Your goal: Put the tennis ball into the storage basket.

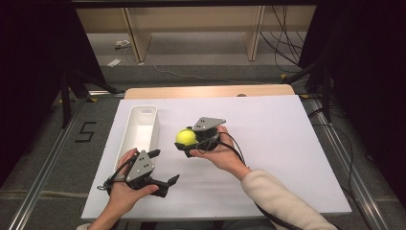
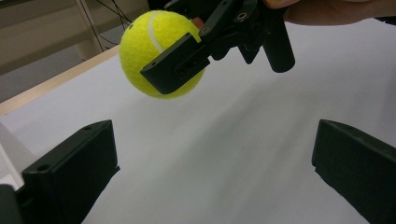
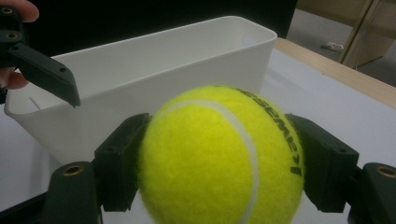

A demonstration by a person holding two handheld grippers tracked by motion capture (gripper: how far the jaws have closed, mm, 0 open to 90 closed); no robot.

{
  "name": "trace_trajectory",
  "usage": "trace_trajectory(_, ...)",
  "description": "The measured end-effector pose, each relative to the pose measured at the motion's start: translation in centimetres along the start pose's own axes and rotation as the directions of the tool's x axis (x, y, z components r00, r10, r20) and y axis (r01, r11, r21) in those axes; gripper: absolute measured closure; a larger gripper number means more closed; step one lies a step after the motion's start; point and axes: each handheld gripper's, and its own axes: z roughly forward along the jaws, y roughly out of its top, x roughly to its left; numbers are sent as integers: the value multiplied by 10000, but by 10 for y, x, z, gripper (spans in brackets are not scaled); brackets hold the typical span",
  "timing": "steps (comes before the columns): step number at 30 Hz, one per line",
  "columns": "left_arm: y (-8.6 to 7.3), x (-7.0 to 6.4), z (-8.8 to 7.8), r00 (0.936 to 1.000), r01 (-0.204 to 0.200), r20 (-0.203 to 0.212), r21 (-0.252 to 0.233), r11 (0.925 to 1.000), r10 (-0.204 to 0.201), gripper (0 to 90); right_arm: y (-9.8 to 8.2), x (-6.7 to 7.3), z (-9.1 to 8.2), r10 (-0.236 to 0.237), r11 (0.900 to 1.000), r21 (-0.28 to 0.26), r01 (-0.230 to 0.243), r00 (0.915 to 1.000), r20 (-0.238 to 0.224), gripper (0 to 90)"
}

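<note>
A yellow-green tennis ball (image 1: 185,137) hangs a little above the white table sheet, just right of the long white bin (image 1: 139,125). My right gripper (image 1: 187,142) is shut on it, one black jaw pressing each side of the ball (image 3: 219,158). The bin's (image 3: 140,70) near wall stands right behind the ball in the right gripper view. My left gripper (image 1: 163,167) rests low near the front left of the sheet, open and holding nothing. In the left gripper view its jaws stand wide apart, with the ball (image 2: 140,42) and a right gripper finger (image 2: 175,65) above them.
The white sheet (image 1: 268,143) covers the wooden tabletop, whose far edge (image 1: 206,91) shows bare. Metal rails (image 1: 43,167) run along both sides. Shelf legs and cables (image 1: 282,43) lie on the floor beyond the table.
</note>
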Motion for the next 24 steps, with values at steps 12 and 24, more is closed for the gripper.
trace_trajectory(12,0,0,0,10000,-40,-2,5,10000,40,0,2,0,2,22,10000,-21,-22,10000,-53,266)
trace_trajectory(24,0,0,0,10000,-48,42,16,10000,48,0,6,4,9,-76,10000,-48,75,9999,-145,265)
